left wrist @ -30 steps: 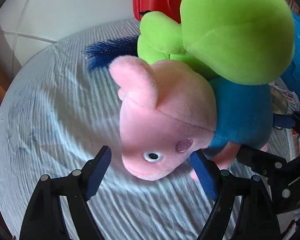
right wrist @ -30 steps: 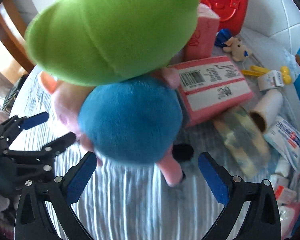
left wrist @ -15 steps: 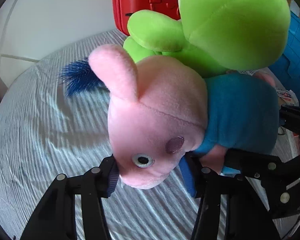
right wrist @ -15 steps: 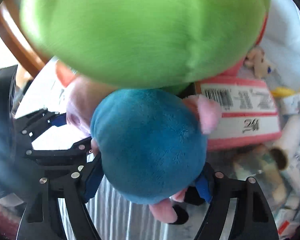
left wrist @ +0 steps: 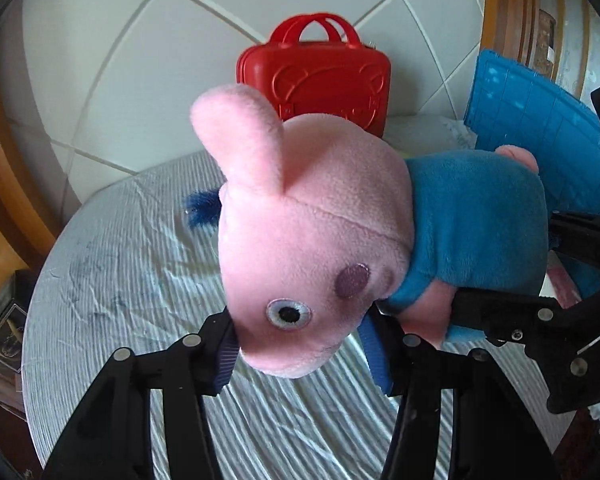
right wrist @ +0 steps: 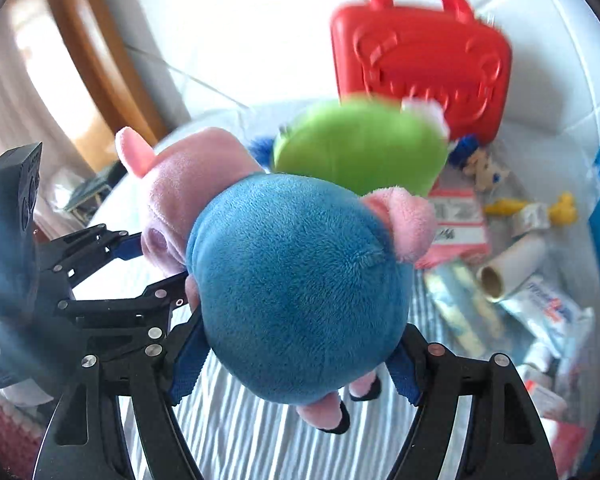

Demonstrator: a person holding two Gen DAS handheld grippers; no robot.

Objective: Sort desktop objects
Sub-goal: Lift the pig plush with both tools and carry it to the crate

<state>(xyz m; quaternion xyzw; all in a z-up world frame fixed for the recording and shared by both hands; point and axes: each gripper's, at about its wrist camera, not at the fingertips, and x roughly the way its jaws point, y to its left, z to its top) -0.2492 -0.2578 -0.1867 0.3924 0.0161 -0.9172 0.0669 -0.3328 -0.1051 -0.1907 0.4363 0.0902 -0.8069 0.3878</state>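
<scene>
The pink pig plush (left wrist: 320,240) in its blue shirt hung above the striped tablecloth (left wrist: 112,280), gripped from both ends. Its snout sat squeezed between the blue pads of the left gripper (left wrist: 300,354), which was clenched on the head, while the right gripper (right wrist: 296,364) was clamped around the round blue body, the pig's small black-shoed feet (right wrist: 340,420) dangling just below its fingers. In the left wrist view the right gripper's black linkage reached in from the right edge under the plush's belly. Behind the pig, a green plush (right wrist: 360,144) appeared blurred above the table. Farther back a red toy case (left wrist: 314,80) stood upright against the white tiled wall, and a blue crate (left wrist: 540,128) sat to its right. To the right lay a cardboard tube (right wrist: 512,264), a pink packet (right wrist: 456,232) and yellow pieces (right wrist: 564,206).
</scene>
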